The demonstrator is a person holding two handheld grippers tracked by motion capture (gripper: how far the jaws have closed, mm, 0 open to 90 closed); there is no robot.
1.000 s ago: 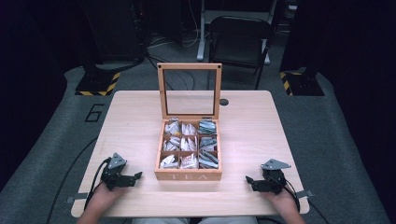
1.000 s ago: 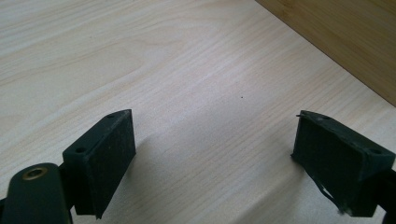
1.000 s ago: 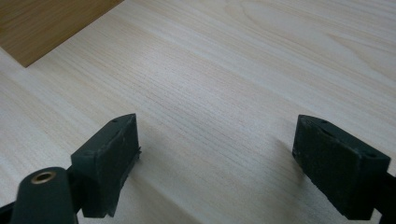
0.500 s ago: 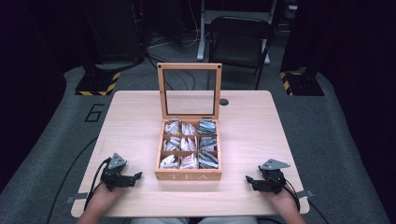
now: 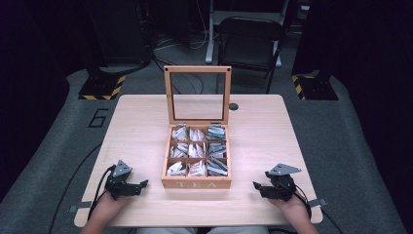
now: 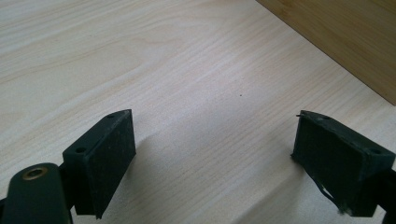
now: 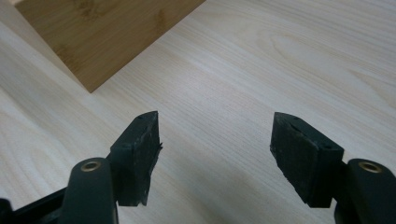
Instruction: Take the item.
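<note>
The right tongs (image 5: 257, 187) sit low over the near right part of the tabletop (image 5: 311, 146), jaws apart with nothing but bare wood between them; they have just been closing somewhat, and in the right gripper view the pads (image 7: 137, 154) stand well apart over the grain, touching nothing. The left tongs (image 5: 141, 185) rest on the near left side, spread wide and equally empty, their pads (image 6: 109, 154) hovering just off the wood. Both pairs point inward at the wooden tea box (image 5: 197, 181) that stands between them in the middle of the tabletop, its front panel lettered TEA and a corner of its side wall showing in each gripper view. Its glass-paned lid (image 5: 197, 95) is already up, standing upright at the back. Inside, nine compartments hold packets of tea bags (image 5: 197, 151), all of them seemingly full and undisturbed. From where I stand the work looks barely begun: the box is open and ready, yet neither hand has reached in, and no packet lies outside it. I would judge that everything with the tea bags remains to be done. Beyond the tabletop are a dark folding chair (image 5: 251, 41) and grey carpet (image 5: 370, 146).
</note>
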